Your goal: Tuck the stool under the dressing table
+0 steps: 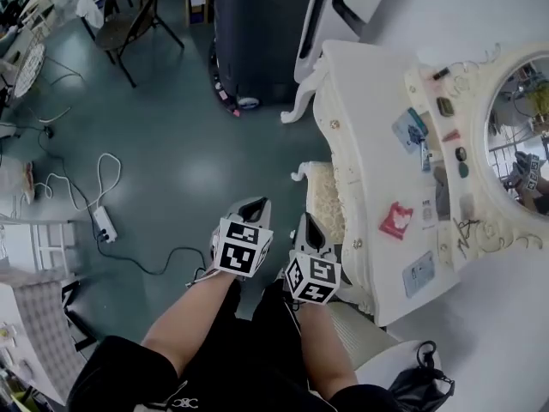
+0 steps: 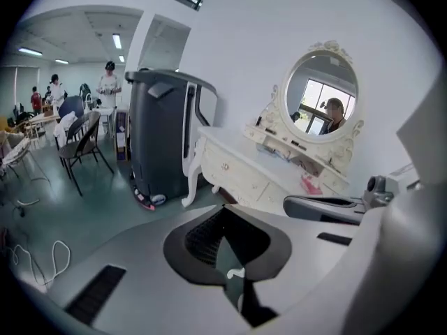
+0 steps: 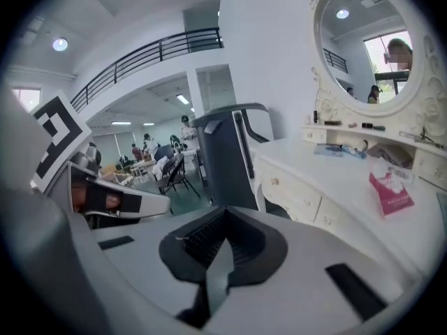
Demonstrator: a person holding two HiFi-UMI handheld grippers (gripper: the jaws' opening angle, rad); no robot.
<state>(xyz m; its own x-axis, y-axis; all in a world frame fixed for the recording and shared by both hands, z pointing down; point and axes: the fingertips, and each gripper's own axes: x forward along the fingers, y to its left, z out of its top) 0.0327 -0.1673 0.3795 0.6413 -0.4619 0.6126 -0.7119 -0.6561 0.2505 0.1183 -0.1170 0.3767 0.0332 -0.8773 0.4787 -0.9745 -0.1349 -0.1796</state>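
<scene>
The white dressing table (image 1: 369, 144) with its oval mirror (image 1: 523, 136) stands at the right of the head view. The cream tufted stool (image 1: 326, 200) sits with most of its seat under the table's edge, one curled leg sticking out. My left gripper (image 1: 260, 202) and right gripper (image 1: 307, 220) are held side by side in the air just left of the stool, touching nothing. Both are shut and empty. In the left gripper view the left gripper (image 2: 223, 209) points toward the table (image 2: 237, 176). The right gripper (image 3: 222, 213) faces the table (image 3: 314, 187) too. The grippers' bodies hide the stool in both gripper views.
A tall dark grey machine (image 1: 257, 33) stands past the table's far end. A folding chair (image 1: 129, 15) is farther back. A power strip with cables (image 1: 105, 224) lies on the green floor at left. A white rack (image 1: 34, 247) is at far left, a black bag (image 1: 422, 383) at lower right.
</scene>
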